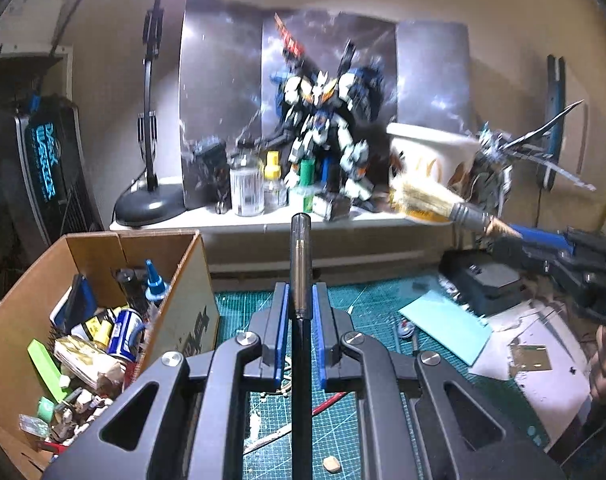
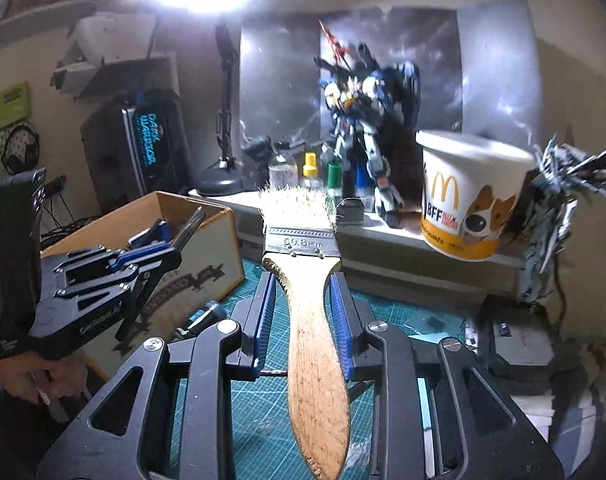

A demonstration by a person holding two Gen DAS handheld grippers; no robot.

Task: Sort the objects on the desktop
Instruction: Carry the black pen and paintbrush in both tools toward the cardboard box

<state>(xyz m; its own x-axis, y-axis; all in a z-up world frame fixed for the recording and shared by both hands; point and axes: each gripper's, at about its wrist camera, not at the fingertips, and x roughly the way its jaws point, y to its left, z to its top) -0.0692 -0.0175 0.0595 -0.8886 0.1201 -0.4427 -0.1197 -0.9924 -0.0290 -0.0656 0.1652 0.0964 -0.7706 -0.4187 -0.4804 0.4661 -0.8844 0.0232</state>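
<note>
Paintbrush (image 2: 315,320), pen (image 1: 301,272); cardboard box (image 1: 31,280) beside.

A cardboard box (image 1: 103,320) stands at the left of the counter (image 1: 363,304), filled with bottles and small items. A raised shelf (image 1: 239,220) runs behind it. On the shelf, left to right: desk lamp base (image 1: 149,204), jars and bottles (image 1: 259,188), robot model (image 1: 327,132), paper bucket (image 2: 471,196). A panel (image 1: 223,80) stands behind the model. A paper sheet (image 1: 447,324) lies on the counter right of centre.
</note>
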